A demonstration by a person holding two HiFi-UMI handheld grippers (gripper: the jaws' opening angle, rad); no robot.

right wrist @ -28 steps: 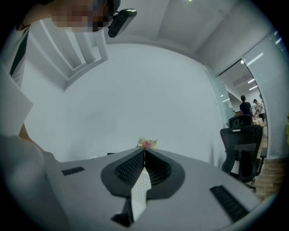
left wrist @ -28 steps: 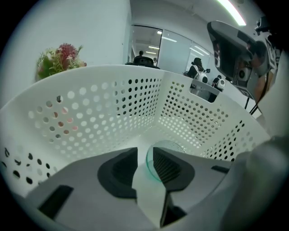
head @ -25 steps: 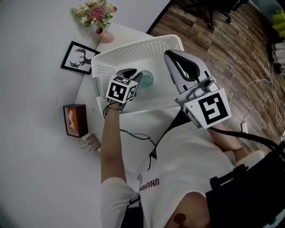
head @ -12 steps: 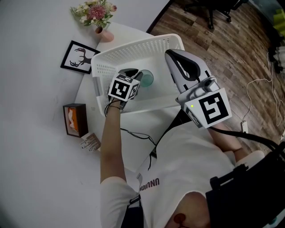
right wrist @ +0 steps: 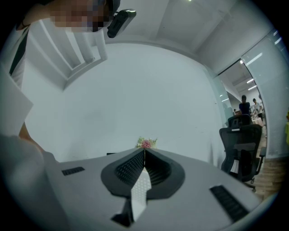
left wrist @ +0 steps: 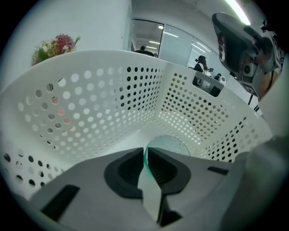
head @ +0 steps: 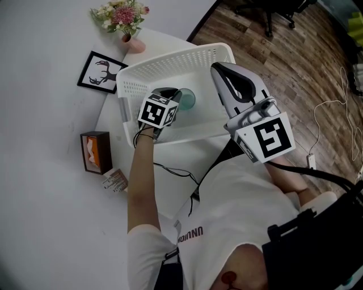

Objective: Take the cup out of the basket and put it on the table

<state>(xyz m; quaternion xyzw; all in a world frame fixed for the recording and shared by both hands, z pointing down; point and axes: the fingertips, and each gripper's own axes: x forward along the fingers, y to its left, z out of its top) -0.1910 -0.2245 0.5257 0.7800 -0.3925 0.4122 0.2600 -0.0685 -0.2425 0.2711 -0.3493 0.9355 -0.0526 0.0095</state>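
A white perforated basket point(head: 170, 59) stands on the white table point(head: 195, 150). Inside it sits a translucent green cup point(head: 187, 100), near the basket's front wall. My left gripper point(head: 173, 96) reaches down into the basket and is shut on the cup's rim. In the left gripper view the thin green rim runs between the shut jaws of the left gripper point(left wrist: 145, 151), and the cup point(left wrist: 170, 143) shows just beyond them against the basket point(left wrist: 90, 103) wall. My right gripper point(head: 218, 69) hovers above the basket's right end, shut and holding nothing. In its own view the right gripper point(right wrist: 144, 152) points at a plain wall.
A pink vase of flowers point(head: 122, 17) and a framed deer picture point(head: 101, 72) stand at the table's back left. A dark tissue box point(head: 95, 152) and a small packet point(head: 115, 180) lie left of the arm. A cable point(head: 170, 170) trails over the table's front. Wooden floor lies to the right.
My left gripper has shifted very slightly to the right inside the basket, still on the cup. The right gripper has barely moved.
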